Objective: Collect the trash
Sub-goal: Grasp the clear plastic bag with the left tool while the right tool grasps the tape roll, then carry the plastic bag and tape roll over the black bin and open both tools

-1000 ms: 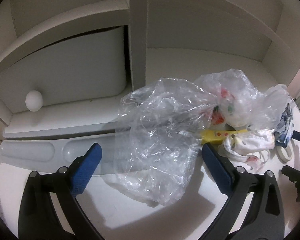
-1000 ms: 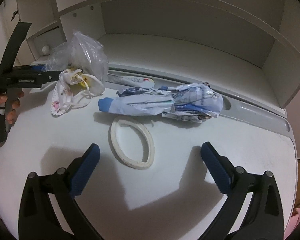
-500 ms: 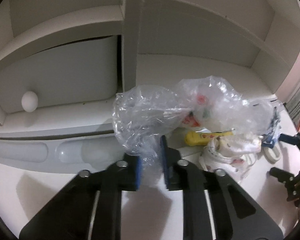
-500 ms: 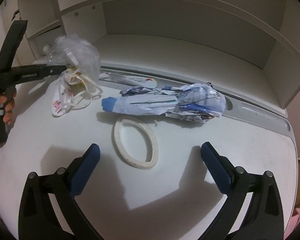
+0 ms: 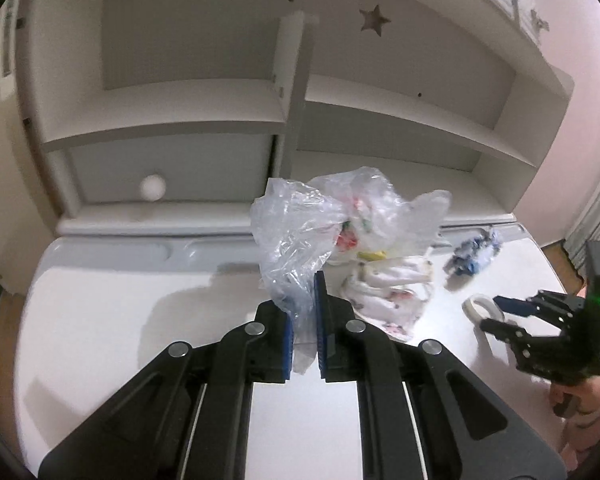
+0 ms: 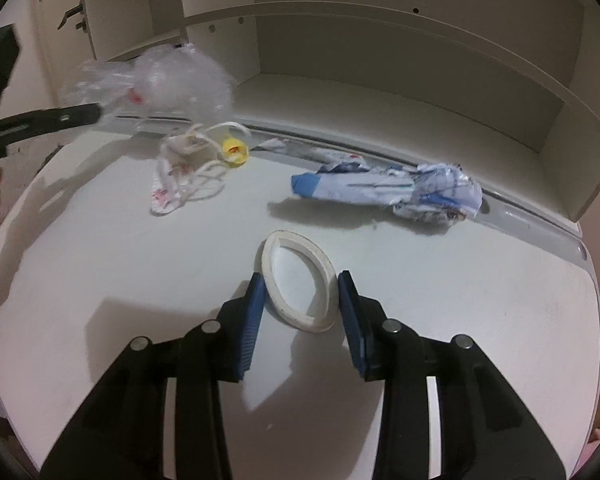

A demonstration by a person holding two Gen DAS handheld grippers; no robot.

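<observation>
My left gripper [image 5: 302, 304] is shut on a crumpled clear plastic bag [image 5: 328, 220] and holds it above the white desk [image 5: 140, 320]; from the right wrist the bag [image 6: 168, 76] hangs in the air at the far left. Below it lie a white printed cloth with strings [image 6: 176, 184] and a small yellow piece [image 6: 234, 150]. My right gripper [image 6: 300, 292] is closing around a flattened white ring [image 6: 324, 264] lying on the desk, and both pads touch its sides. A crumpled blue-and-white paper roll [image 6: 388, 192] lies behind the ring.
A white shelf unit stands along the back of the desk, with a drawer and round knob [image 5: 153, 187] on the left. A grey pen groove [image 6: 532, 216] runs along the back edge, with a flat wrapper [image 6: 320, 152] in it. The person's hand [image 5: 580, 400] grips the right tool.
My left gripper shut on the plastic bag and lifted it up and back off the desk, uncovering the cloth and yellow piece. My right gripper moved forward over the ring and its jaws narrowed.
</observation>
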